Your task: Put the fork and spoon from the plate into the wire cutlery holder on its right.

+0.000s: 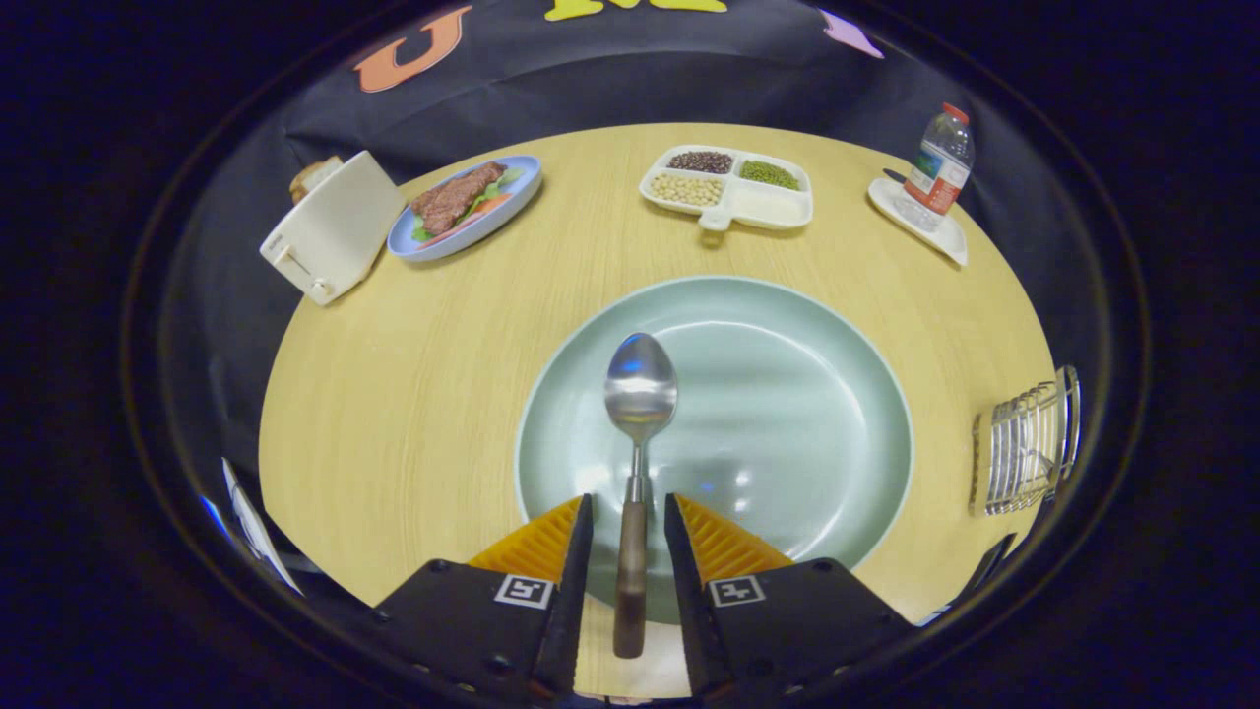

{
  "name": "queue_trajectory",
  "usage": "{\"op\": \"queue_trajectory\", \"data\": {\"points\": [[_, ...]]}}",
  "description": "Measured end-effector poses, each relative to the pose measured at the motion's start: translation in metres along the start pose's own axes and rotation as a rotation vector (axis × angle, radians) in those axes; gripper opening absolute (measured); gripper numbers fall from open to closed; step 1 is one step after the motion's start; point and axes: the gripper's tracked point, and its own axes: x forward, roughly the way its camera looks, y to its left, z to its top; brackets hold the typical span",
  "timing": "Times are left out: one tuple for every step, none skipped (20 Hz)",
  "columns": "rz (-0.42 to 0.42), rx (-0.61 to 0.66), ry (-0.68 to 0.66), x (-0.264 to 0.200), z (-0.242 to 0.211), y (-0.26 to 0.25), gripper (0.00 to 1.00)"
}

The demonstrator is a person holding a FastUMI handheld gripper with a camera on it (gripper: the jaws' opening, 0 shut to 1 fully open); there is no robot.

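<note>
Gripper [629, 517] fingers parted narrowly, straddling the spoon [638, 433] handle, a slim gap showing on each side, not pressing it. Spoon lying on the plate [787, 325], bowl pointing away beyond the fingertips, handle end hanging over the near rim. Holder [1024, 448] standing right of the plate on the table [394, 394]. Farther off: toaster [330, 231], steak dish [468, 207], divided tray [728, 187], bottle [940, 158].

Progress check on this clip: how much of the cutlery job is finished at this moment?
Done: no fork lies on the plate, though whether it sits in the wire cutlery holder cannot be told. In hand: the spoon lies with its handle between the open fingers of the gripper, not yet clamped. Left: grip, lift and drop it into the holder.
</note>
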Motion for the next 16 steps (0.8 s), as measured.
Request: {"op": "queue_trajectory", "data": {"points": [[-0.015, 0.002, -0.004, 0.0, 0.002, -0.003, 0.37], [-0.014, 0.005, 0.004, 0.002, 0.0, -0.001, 0.17], [-0.015, 0.007, 0.011, 0.0, 0.0, -0.001, 0.11], [-0.006, 0.016, 0.01, -0.001, 0.0, -0.002, 0.1], [-0.004, 0.012, 0.012, 0.001, -0.001, -0.002, 0.05], [-0.009, 0.011, 0.013, -0.001, 0.001, -0.004, 0.05], [-0.019, 0.016, 0.011, -0.004, -0.001, -0.007, 0.04], [-0.017, 0.017, 0.011, -0.006, -0.002, -0.008, 0.0], [-0.009, 0.016, 0.006, -0.01, 0.0, -0.009, 0.01], [-0.01, 0.013, 0.0, -0.015, 0.001, -0.012, 0.01], [-0.009, 0.016, -0.012, -0.02, 0.002, -0.015, 0.0], [-0.006, 0.015, -0.02, -0.026, 0.004, -0.017, 0.01], [0.002, 0.021, -0.025, -0.033, 0.004, -0.02, 0.01], [0.013, 0.032, -0.028, -0.04, 0.004, -0.023, 0.01], [0.021, 0.035, -0.031, -0.047, 0.004, -0.025, 0.01], [0.025, 0.033, -0.039, -0.056, 0.005, -0.031, 0.01]]}}
